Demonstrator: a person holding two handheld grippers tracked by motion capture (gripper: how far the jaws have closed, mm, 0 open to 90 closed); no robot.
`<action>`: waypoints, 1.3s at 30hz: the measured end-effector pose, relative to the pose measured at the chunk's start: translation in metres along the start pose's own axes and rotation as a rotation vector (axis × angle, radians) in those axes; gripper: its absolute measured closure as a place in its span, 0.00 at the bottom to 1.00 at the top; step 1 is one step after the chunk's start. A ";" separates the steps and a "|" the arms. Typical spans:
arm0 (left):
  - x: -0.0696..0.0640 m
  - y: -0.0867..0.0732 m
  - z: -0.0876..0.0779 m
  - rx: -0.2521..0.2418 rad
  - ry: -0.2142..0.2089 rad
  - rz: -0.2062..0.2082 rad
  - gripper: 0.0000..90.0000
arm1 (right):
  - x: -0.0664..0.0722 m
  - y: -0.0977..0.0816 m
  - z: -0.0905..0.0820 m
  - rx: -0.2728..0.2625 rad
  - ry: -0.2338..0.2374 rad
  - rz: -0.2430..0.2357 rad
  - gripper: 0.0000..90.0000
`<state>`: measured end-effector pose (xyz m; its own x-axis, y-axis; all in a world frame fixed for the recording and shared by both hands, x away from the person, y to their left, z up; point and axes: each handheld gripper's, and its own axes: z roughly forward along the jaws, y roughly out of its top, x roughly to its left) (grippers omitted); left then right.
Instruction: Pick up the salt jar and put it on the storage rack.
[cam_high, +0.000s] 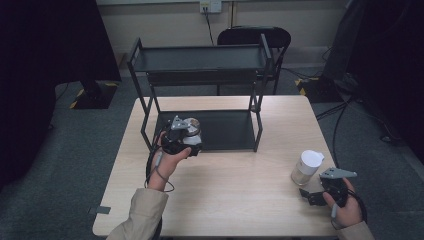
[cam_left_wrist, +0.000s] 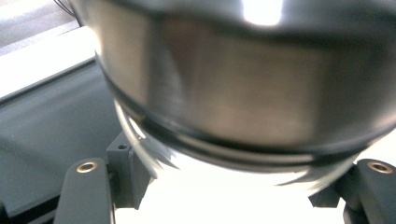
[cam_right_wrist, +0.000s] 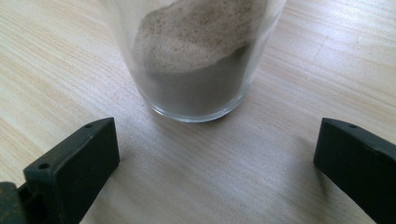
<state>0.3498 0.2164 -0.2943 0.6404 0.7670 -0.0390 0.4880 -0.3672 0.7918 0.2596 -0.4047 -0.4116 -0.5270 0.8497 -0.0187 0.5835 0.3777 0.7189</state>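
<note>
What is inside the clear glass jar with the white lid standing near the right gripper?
The clear glass jar with the white lid holds a grey-brown powder, heaped unevenly and higher on one side. The white lid hides anything at the top.

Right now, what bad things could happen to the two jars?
The left gripper grips a jar near its metal lid, close to the black rack. It might bump the rack's frame, or the smooth glass might slip from the jaws. The right gripper sits open just short of the powder jar on the table; a clumsy push could tip it over.
</note>
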 end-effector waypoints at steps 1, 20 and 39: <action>0.000 0.000 0.000 0.000 0.000 0.000 0.34 | 0.000 0.000 0.000 0.000 0.000 0.000 0.00; 0.009 0.029 -0.015 -0.016 -0.006 0.002 0.34 | 0.000 0.000 0.000 0.000 0.000 0.000 0.00; 0.007 0.065 -0.031 -0.038 -0.022 0.043 0.34 | 0.000 0.000 0.000 0.000 0.000 0.000 0.00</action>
<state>0.3676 0.2140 -0.2245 0.6730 0.7394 -0.0176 0.4375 -0.3789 0.8155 0.2596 -0.4047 -0.4116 -0.5270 0.8496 -0.0187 0.5835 0.3778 0.7189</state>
